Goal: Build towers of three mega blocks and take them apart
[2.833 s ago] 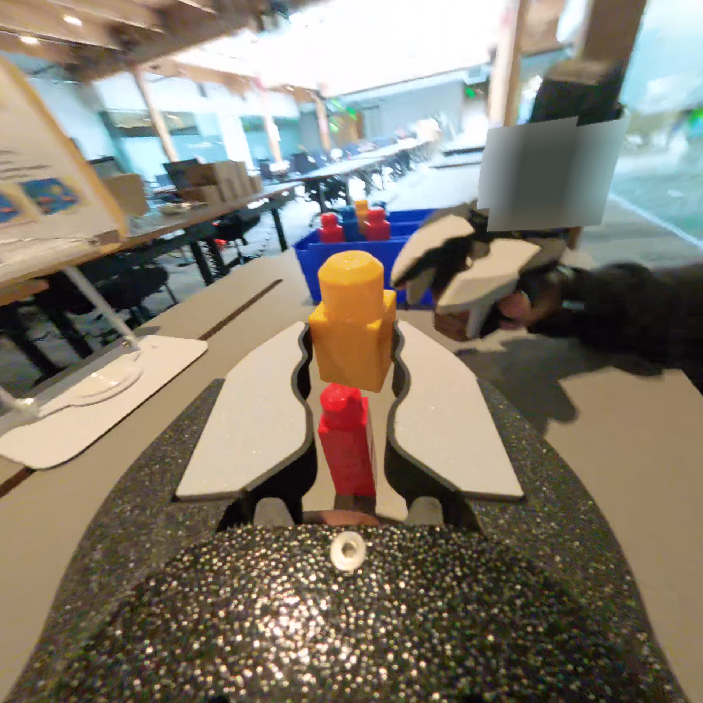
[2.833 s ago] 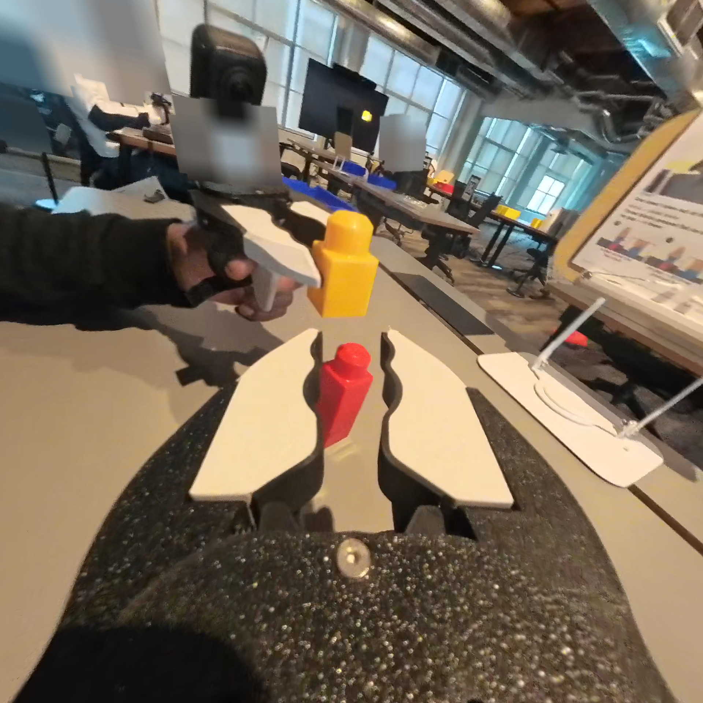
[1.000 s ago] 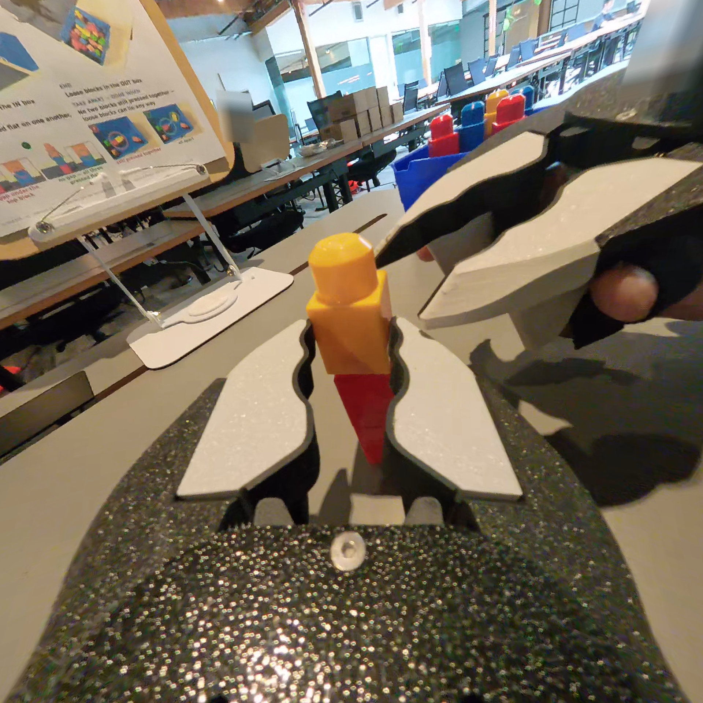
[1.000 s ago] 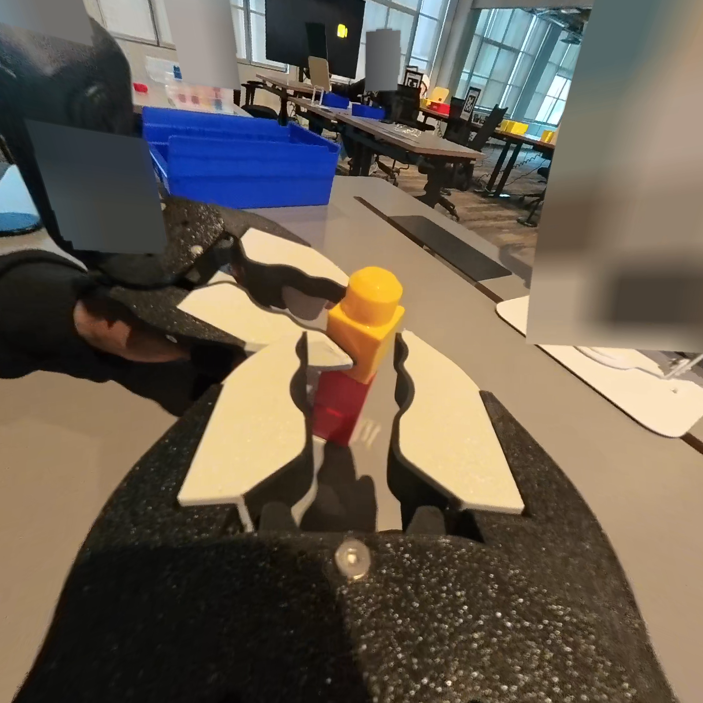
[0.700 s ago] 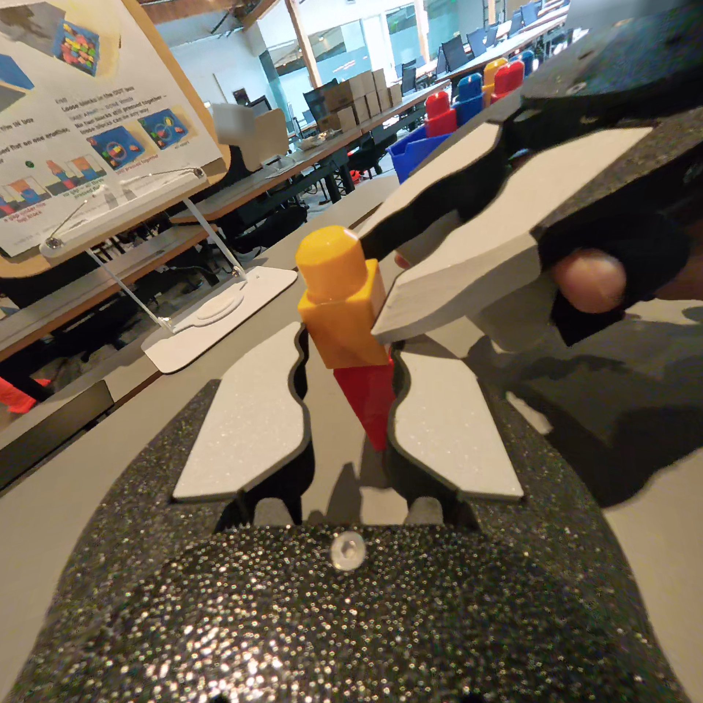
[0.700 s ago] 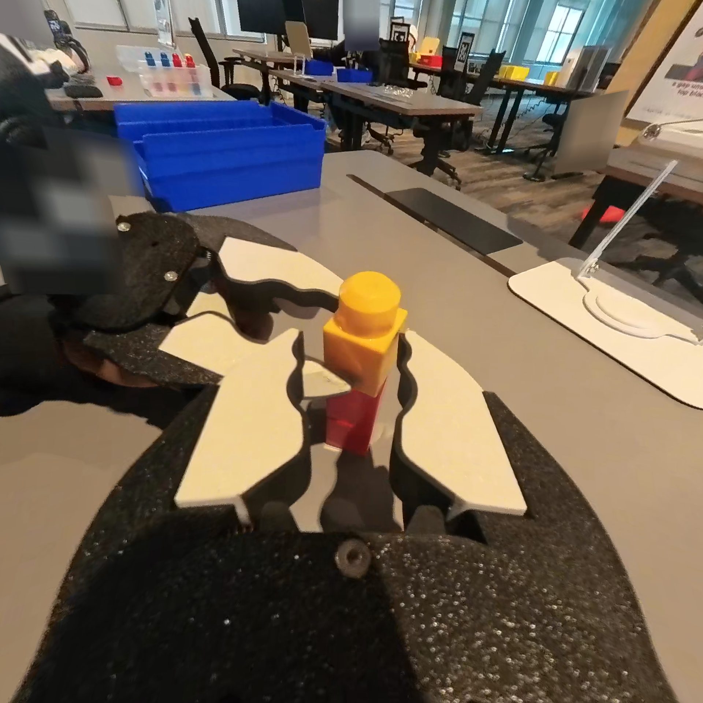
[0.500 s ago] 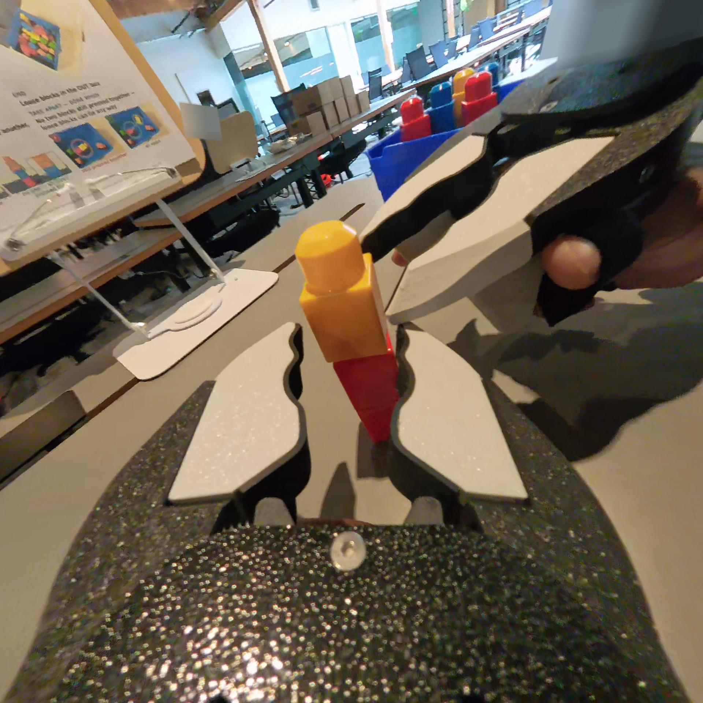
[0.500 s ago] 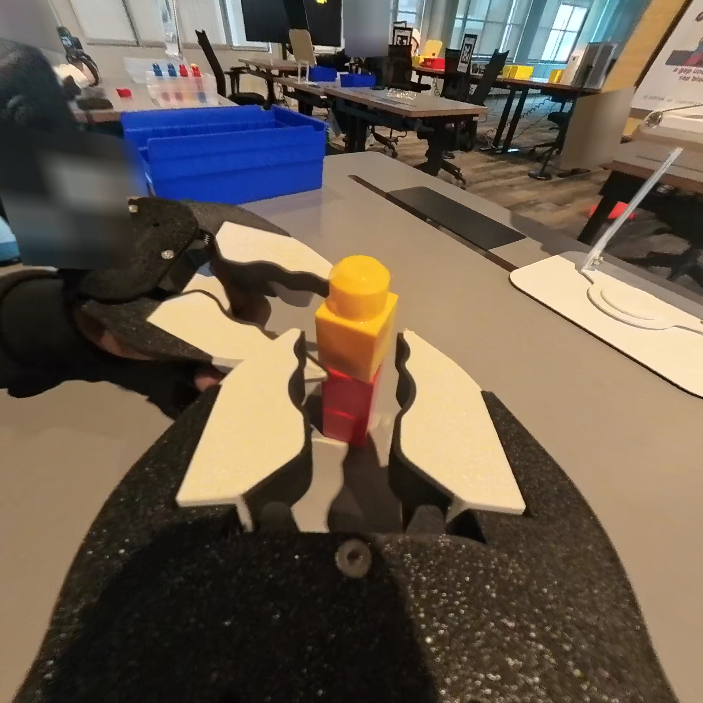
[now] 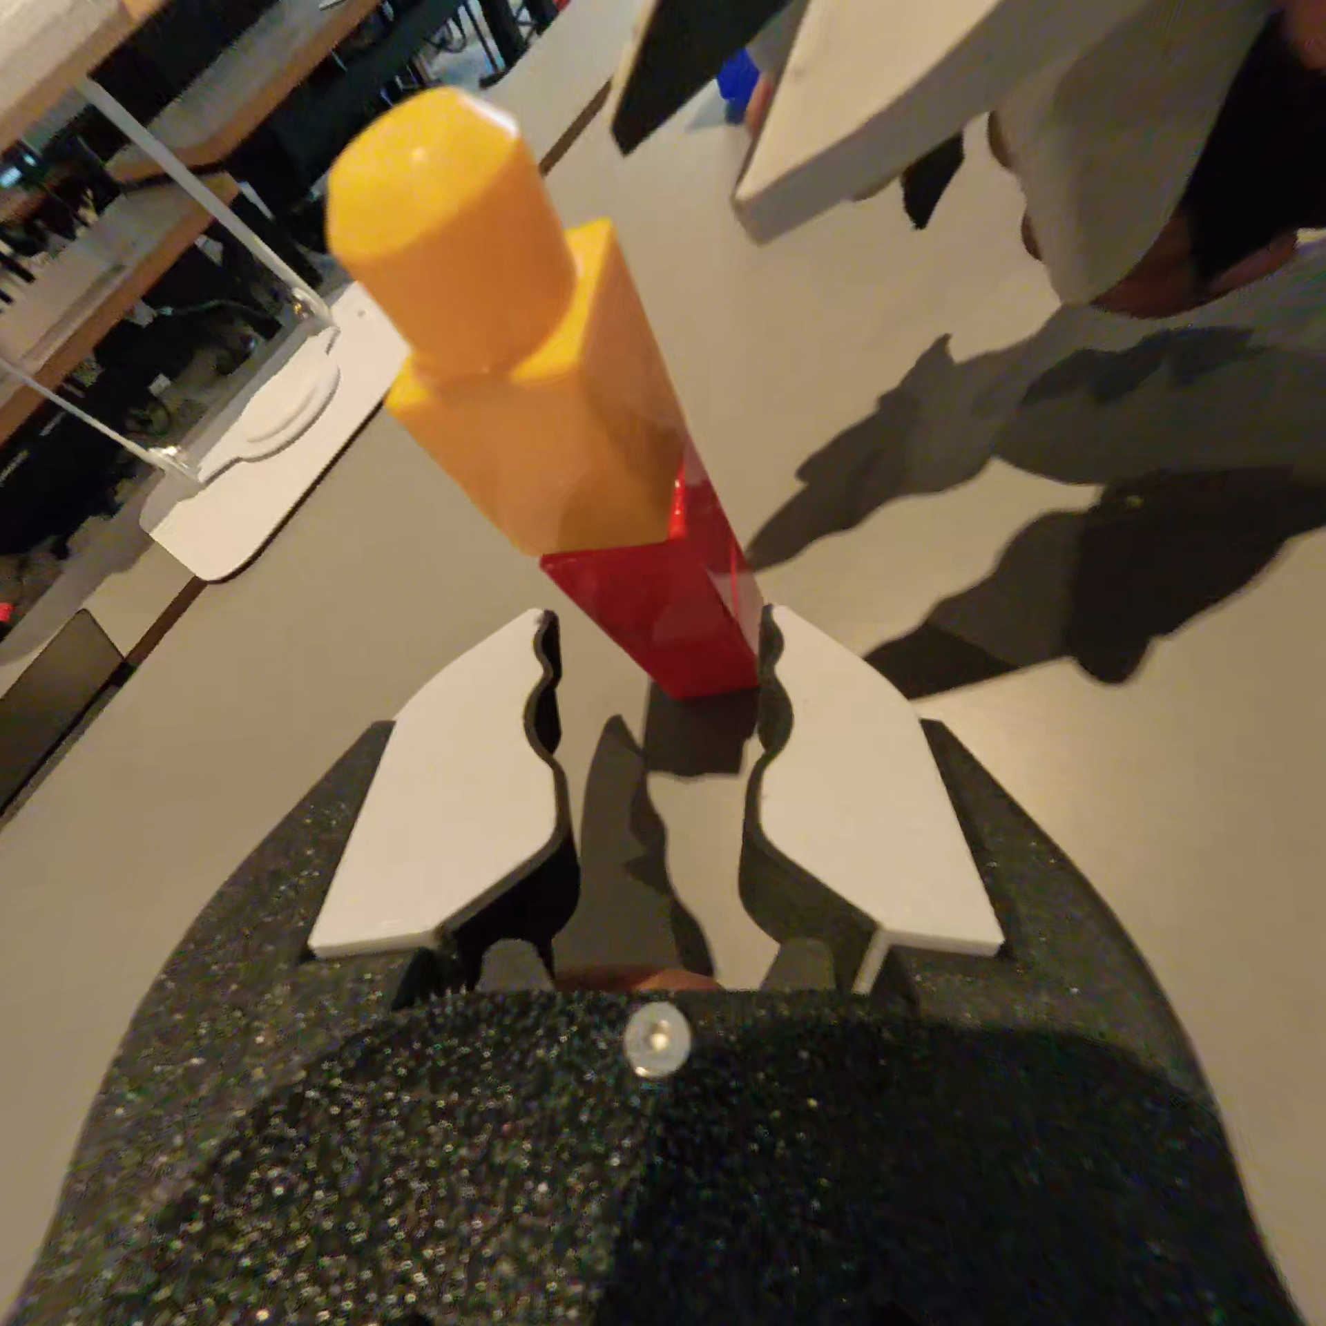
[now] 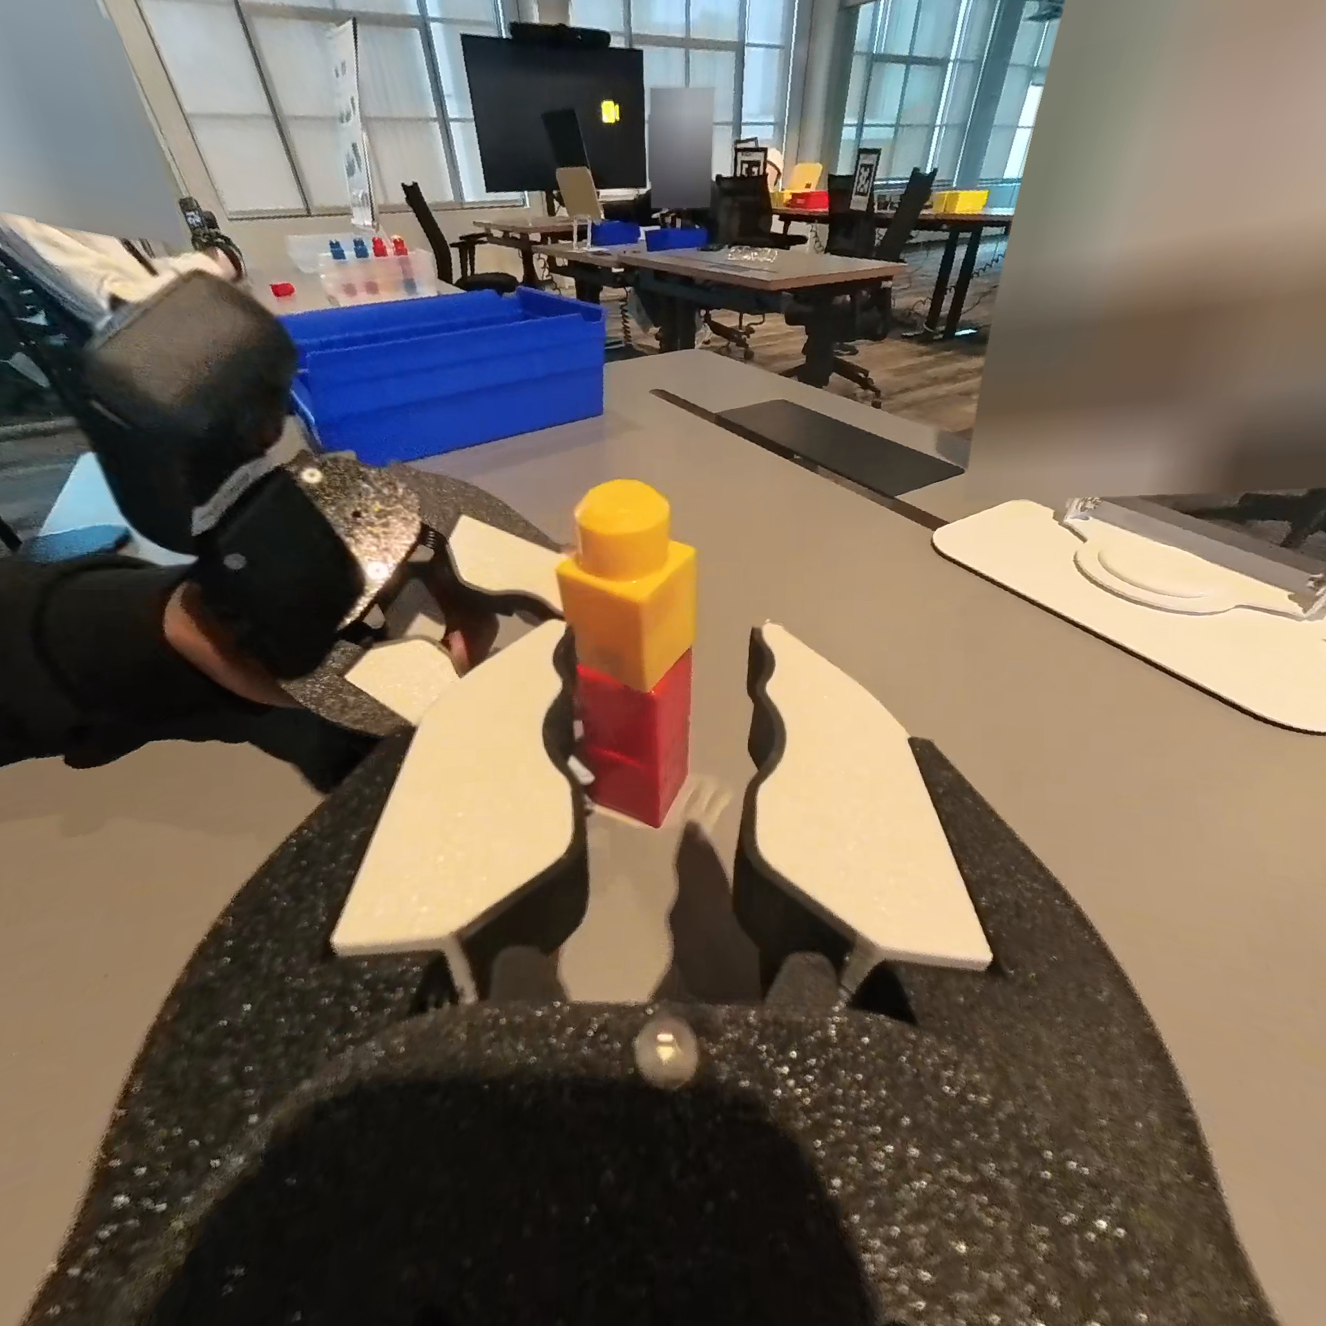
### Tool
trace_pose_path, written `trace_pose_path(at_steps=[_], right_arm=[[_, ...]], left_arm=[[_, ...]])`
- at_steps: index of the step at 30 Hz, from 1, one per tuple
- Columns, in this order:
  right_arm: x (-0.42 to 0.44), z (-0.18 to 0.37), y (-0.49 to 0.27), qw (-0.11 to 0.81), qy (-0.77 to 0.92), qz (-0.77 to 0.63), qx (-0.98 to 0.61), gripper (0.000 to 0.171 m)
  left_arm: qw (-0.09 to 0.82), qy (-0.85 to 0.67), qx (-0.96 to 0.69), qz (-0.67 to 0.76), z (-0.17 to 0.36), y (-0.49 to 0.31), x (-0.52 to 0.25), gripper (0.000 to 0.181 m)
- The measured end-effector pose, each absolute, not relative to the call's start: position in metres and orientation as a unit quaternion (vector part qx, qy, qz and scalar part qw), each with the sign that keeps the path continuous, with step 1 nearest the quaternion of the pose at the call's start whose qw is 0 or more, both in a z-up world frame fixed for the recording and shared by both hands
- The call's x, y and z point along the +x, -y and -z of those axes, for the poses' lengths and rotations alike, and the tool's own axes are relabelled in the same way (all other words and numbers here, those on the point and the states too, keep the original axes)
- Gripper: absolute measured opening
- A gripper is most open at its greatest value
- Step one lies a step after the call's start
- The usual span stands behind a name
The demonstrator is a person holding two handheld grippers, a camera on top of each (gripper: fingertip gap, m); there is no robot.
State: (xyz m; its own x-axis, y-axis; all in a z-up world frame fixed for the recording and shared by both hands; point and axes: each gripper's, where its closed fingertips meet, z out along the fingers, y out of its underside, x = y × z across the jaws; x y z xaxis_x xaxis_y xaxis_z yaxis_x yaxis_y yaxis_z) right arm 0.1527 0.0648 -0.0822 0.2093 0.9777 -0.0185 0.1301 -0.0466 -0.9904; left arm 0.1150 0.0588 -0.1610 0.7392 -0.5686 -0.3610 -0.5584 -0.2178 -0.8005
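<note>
Between the parted right gripper fingers, orange block stacked on red block, standing on grey table, left gripper also open, holding nothing, red block just ahead of its fingertips.

Daylight from windows behind; interior bright. Hard dark shadows on surface right of the tower. Left wrist view dimmer, warm, motion-blurred at top. Wide-angle bending at edges; sparkle glare on housings.
</note>
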Motion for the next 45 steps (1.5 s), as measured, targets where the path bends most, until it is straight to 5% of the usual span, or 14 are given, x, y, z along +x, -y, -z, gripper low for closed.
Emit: trace_pose_path(at_steps=[33,45], right_arm=[[0.141,0.113,-0.066,0.442,0.61,-0.415,-0.51,0.059],[0.137,0.097,-0.062,0.462,0.599,-0.452,-0.473,0.045]], left_arm=[[0.408,-0.512,-0.723,0.22,0.171,-0.065,0.138,0.033],[0.413,-0.513,-0.722,0.212,0.171,-0.066,0.138,0.034]])
